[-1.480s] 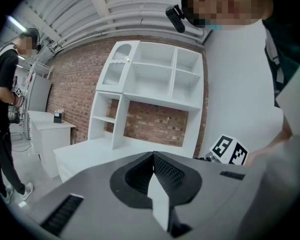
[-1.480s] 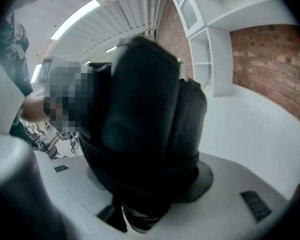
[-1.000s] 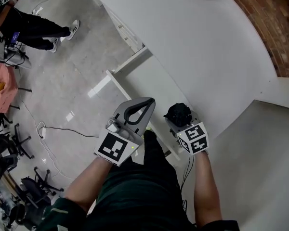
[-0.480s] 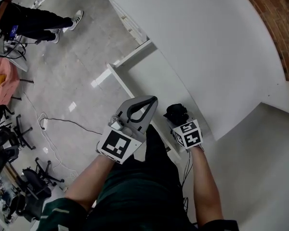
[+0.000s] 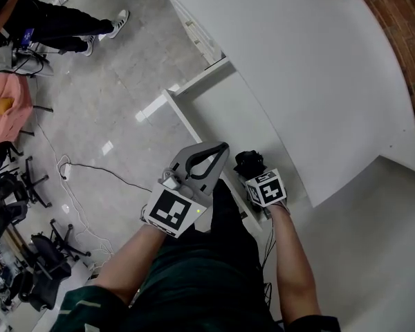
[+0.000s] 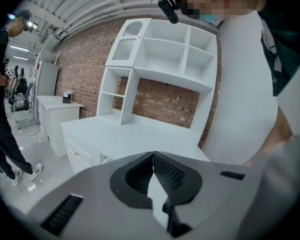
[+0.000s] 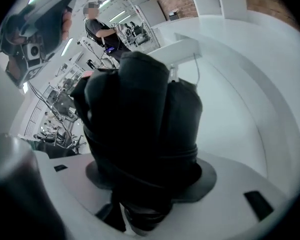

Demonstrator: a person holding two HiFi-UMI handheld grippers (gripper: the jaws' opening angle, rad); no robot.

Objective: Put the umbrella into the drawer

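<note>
A black folded umbrella [image 5: 247, 162] stands between the jaws of my right gripper [image 5: 253, 169], over the near end of the open white drawer [image 5: 185, 119]. In the right gripper view the umbrella [image 7: 140, 124] fills the space between the jaws, which are opening while the pads still hold it. My left gripper [image 5: 222, 147] hangs just left of it, beside the drawer's left wall. Its jaws meet at the tips with nothing between them, as the left gripper view [image 6: 152, 155] also shows.
The white desk top [image 5: 297, 61] runs along the right, with a brick wall [image 5: 398, 19] behind it. A person [image 5: 48, 30] stands on the grey floor at the upper left. A cable [image 5: 90, 166] and office chairs [image 5: 14, 206] lie further left.
My right gripper has sunk toward the drawer with the umbrella. The left gripper has dropped a little and kept its jaws together.
</note>
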